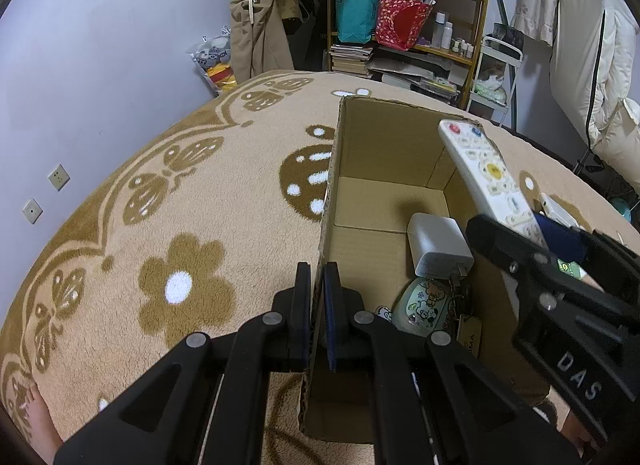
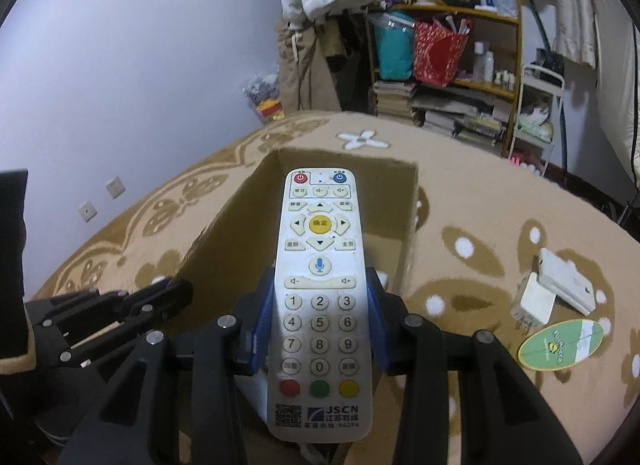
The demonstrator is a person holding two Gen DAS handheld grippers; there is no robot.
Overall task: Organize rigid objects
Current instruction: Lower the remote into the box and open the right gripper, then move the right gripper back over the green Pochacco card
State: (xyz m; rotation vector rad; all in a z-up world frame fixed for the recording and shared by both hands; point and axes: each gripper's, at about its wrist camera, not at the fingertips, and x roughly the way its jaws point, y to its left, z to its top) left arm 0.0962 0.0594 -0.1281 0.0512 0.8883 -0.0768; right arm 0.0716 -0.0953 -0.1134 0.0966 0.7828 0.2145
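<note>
the right gripper (image 2: 320,329) pinches the remote (image 2: 320,285) at mid-frame, long axis pointing up-frame over the open box (image 2: 408,225); the left gripper (image 1: 318,313), pressed together, clamps the box's near wall.

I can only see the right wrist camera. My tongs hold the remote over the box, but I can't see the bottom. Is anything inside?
Observer: Yes. A white charger lies on the box floor.
Operator: Anything else down there?
Observer: A cartoon-printed case with keys sits just nearer than the charger.
Operator: What are my other tongs doing?
Observer: The left tongs are shut on the box's left wall.
</note>
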